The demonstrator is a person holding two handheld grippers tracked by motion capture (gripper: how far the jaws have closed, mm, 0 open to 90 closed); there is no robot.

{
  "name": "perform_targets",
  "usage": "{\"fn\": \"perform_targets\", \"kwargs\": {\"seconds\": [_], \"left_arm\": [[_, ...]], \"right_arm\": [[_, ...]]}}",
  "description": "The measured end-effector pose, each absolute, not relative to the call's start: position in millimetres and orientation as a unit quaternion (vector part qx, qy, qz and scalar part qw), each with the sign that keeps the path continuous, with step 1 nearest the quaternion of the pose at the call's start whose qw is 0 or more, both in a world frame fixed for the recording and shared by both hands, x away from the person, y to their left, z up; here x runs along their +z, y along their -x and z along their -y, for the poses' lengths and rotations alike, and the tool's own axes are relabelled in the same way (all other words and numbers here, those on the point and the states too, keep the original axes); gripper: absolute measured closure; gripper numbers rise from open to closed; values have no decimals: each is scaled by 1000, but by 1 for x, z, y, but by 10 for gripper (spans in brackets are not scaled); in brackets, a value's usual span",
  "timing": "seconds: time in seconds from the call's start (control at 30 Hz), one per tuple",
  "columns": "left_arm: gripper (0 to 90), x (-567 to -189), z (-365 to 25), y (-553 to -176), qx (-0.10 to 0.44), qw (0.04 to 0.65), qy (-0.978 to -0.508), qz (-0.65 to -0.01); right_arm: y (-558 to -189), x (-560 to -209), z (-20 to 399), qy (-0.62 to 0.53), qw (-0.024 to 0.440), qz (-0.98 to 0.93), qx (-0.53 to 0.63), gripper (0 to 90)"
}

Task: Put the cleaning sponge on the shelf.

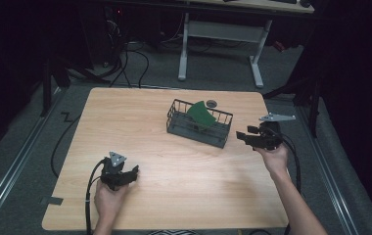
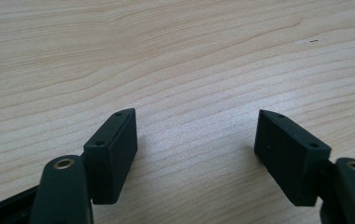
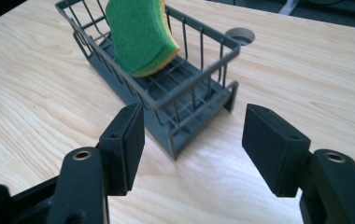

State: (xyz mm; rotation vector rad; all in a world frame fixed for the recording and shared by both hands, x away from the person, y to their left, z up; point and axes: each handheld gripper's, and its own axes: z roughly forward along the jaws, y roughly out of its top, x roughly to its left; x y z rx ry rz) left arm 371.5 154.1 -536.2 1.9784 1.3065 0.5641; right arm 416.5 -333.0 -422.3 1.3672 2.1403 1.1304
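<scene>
From the high view, the sponge [image 1: 201, 114] stands tilted inside the rack [image 1: 199, 128] mid-table, with the right gripper [image 1: 243, 136] just beside its right end and the left gripper [image 1: 133, 172] well apart near the front edge. Left gripper view: jaws spread over bare table [image 2: 175, 60]. Right gripper view: jaws apart too (nothing between them), the rack's corner just ahead.

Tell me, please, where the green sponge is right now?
The green sponge stands tilted inside the grey wire basket, right of the table's middle in the high view; the right gripper points at the basket's near end, jaws open and empty.
</scene>
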Motion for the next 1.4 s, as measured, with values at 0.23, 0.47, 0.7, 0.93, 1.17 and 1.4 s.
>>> {"fn": "perform_targets", "kwargs": {"seconds": [0.23, 0.47, 0.7, 0.93, 1.17, 1.4], "left_arm": [[304, -536, -154, -371, 217, 345, -762, -503], [304, -536, -154, -371, 218, 345, -762, -503], [304, -536, -154, -371, 218, 345, -762, -504], [304, -536, -154, -371, 218, 345, -762, -504], [304, -536, -154, -371, 218, 344, -762, -504], [304, -536, -154, -371, 218, 344, -762, -504]], "right_arm": [[-393, -434, 349, -498, 177, -745, 406, 398], [-374, -448, 364, -511, 179, -734, 409, 399], [-359, -463, 375, -527, 176, -721, 414, 399], [-347, -476, 382, -540, 172, -711, 416, 399], [-341, -490, 387, -548, 173, -705, 415, 397], [-337, -504, 385, -552, 181, -709, 400, 392]]}}
